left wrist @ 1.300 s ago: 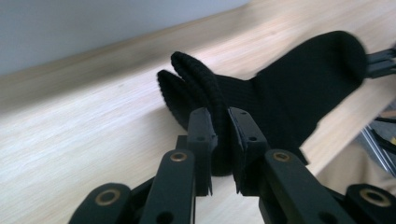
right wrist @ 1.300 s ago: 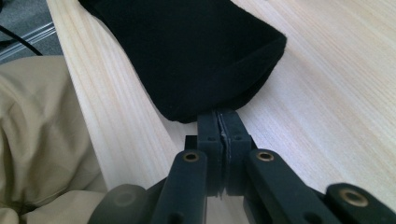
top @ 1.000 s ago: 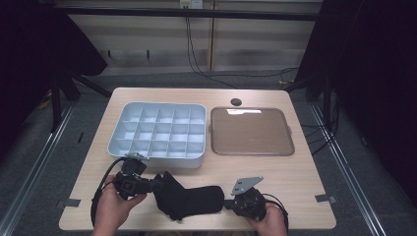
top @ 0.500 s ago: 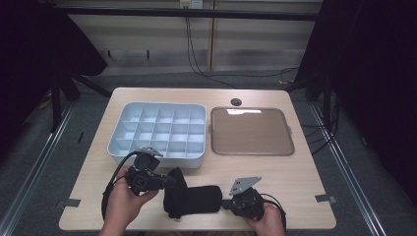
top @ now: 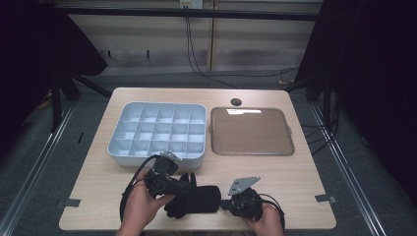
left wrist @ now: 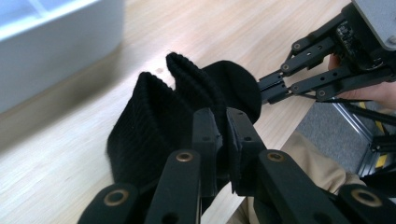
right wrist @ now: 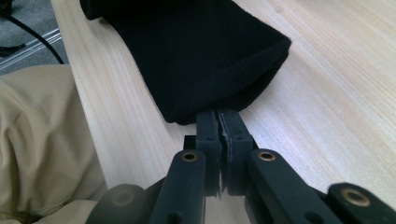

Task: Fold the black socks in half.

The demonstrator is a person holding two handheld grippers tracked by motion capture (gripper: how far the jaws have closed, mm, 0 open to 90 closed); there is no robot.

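Note:
A black knitted garment [top: 199, 199] with a ribbed cuff lies near the table's front edge, stretched between both grippers. My left gripper [top: 184, 187] is shut on the bunched ribbed end [left wrist: 154, 116], its jaws [left wrist: 223, 116] pinching the folded fabric. My right gripper [top: 224, 204] is shut on the edge of the smooth rounded end [right wrist: 201, 51], jaw tips [right wrist: 218, 114] pressed together on the hem. In the left gripper view the right gripper [left wrist: 265, 88] grips the far end of the garment.
A white compartment box [top: 147, 158] stands just behind the left gripper. A brown tray [top: 251, 130] lies to its right, with a round hole [top: 236, 102] in the tabletop behind it. The person's trouser leg [right wrist: 37, 140] is below the table's front edge.
My left gripper has moved to the right and a little away from the front edge, carrying the ribbed end, so the garment is bunched shorter. The right gripper has kept still.

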